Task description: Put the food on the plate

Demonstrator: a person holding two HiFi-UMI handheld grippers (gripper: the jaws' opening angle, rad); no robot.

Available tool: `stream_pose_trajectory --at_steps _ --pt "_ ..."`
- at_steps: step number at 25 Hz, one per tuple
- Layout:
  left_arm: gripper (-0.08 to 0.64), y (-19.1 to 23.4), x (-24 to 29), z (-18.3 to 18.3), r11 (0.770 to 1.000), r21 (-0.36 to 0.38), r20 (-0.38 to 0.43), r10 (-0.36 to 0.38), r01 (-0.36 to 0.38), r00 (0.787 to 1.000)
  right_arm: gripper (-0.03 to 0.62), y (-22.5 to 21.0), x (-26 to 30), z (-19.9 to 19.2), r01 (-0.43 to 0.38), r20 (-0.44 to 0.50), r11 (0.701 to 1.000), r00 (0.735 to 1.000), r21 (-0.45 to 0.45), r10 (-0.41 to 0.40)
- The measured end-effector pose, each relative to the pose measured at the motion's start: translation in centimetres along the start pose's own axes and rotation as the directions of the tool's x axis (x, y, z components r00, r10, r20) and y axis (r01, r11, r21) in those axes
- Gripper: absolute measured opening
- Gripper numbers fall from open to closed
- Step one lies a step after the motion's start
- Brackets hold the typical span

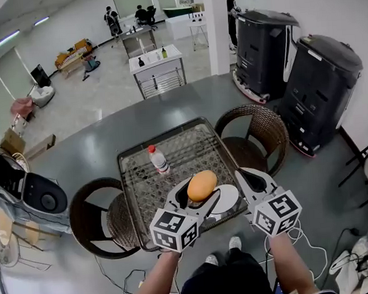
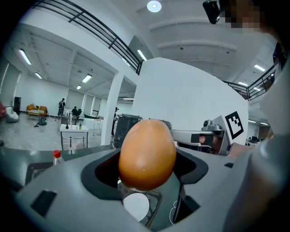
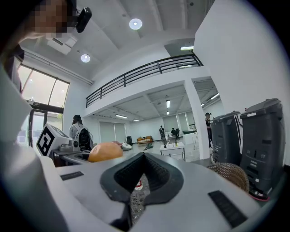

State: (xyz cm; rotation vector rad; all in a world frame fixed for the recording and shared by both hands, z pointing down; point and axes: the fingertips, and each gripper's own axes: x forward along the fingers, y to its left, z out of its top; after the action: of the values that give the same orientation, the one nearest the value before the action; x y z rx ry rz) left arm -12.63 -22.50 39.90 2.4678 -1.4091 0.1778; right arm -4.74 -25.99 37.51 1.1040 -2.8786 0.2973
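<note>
An oval orange-brown piece of food [image 1: 201, 186] is held above the near edge of the table, with my left gripper [image 1: 199, 197] shut on it. In the left gripper view the food [image 2: 147, 154] fills the space between the jaws. A small white plate [image 1: 231, 198] lies on the table just right of and below it, and appears as a white disc [image 2: 136, 206] under the food. My right gripper [image 1: 252, 181] hovers at the plate's right side, shut and empty. From the right gripper view the food [image 3: 105, 152] shows to the left.
The glass-topped wicker table [image 1: 190, 143] carries a plastic bottle with a red cap [image 1: 158, 159]. Wicker chairs stand at its left [image 1: 91, 212] and right [image 1: 261, 128]. Two tall dark machines [image 1: 321, 83] stand at the far right. Cables lie on the floor [image 1: 343, 261].
</note>
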Motion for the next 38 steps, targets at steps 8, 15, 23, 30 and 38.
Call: stream_pose_trajectory --at_steps 8,15,23,30,38 --pt "0.337 0.5 1.3 0.1 0.999 0.011 -0.011 0.038 -0.038 0.999 0.003 -1.5 0.9 0.6 -0.032 0.012 0.999 0.999 0.002 0.032" --pt "0.337 2.0 2.6 -3.9 0.997 0.052 -0.114 0.066 -0.06 0.991 0.003 -2.2 1.0 -1.5 -0.001 -0.025 1.0 1.0 0.013 0.001" --pt "0.337 2.5 5.9 -11.8 0.999 0.043 -0.277 0.037 -0.026 0.96 0.003 -4.4 0.1 -7.0 0.062 -0.135 0.996 0.989 0.062 -0.054" --pt "0.337 2.9 9.1 -19.1 0.998 0.065 -0.42 0.015 0.014 0.907 0.003 -5.4 0.1 -11.4 0.091 -0.22 0.989 0.973 0.113 -0.065" --pt "0.337 3.6 11.9 -24.8 0.999 0.048 -0.508 0.01 0.017 0.861 0.003 -6.8 -0.4 -14.4 0.107 -0.294 0.987 0.953 0.119 -0.068"
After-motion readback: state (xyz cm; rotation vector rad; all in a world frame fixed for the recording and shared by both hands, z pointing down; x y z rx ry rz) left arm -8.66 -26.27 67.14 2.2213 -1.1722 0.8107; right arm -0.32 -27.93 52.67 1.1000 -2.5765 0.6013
